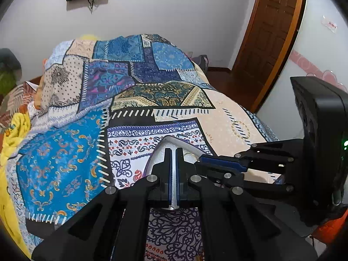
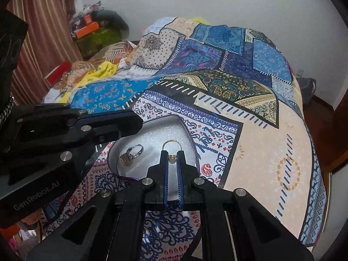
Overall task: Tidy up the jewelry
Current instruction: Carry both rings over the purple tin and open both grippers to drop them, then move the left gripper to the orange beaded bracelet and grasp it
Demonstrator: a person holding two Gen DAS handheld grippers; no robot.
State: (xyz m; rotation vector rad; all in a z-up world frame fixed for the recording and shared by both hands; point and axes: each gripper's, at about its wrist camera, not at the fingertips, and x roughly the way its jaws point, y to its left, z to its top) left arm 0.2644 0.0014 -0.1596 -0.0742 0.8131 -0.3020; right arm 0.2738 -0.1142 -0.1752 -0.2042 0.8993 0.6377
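A heart-shaped jewelry box (image 2: pixel 152 130) with a white sparkly lining lies open on the patterned bedspread. A silver ring (image 2: pixel 131 154) with a large setting lies inside it at the left. My right gripper (image 2: pixel 173 156) is shut on a gold ring (image 2: pixel 172 150) with a pale stone and holds it over the box lining. My left gripper (image 1: pixel 173 152) is shut on the box's rim (image 1: pixel 171 139) at its near left edge; it also shows in the right wrist view (image 2: pixel 130 122). The right gripper (image 1: pixel 204 161) reaches in from the right in the left wrist view.
The patchwork bedspread (image 2: pixel 250 100) covers the bed. A yellow cloth (image 2: pixel 102 69) and cluttered boxes (image 2: pixel 91 28) lie at the far left. A wooden door (image 1: pixel 267 34) stands at the right, past the bed's edge.
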